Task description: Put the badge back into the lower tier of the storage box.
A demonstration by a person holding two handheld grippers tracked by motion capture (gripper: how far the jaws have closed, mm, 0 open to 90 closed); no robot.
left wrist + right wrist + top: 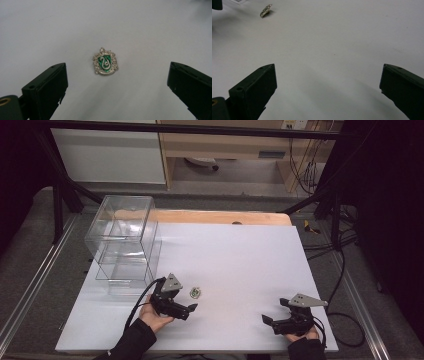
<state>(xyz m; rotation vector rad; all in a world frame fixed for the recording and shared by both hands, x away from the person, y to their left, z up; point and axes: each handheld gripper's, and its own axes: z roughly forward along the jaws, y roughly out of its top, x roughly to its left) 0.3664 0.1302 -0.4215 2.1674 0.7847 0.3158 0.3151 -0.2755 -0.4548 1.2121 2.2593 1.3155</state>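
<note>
Charm (105, 62) flat on table (240, 255), ahead of left gripper (117, 87) | both grippers' jaws apart | right gripper (328, 90) well apart.

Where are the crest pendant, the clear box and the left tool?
crest pendant (105, 62), left gripper view, green enamel centre.
clear box (125, 240), high view, front wall.
left tool (194, 307), high view, between its jaw tips.
</note>
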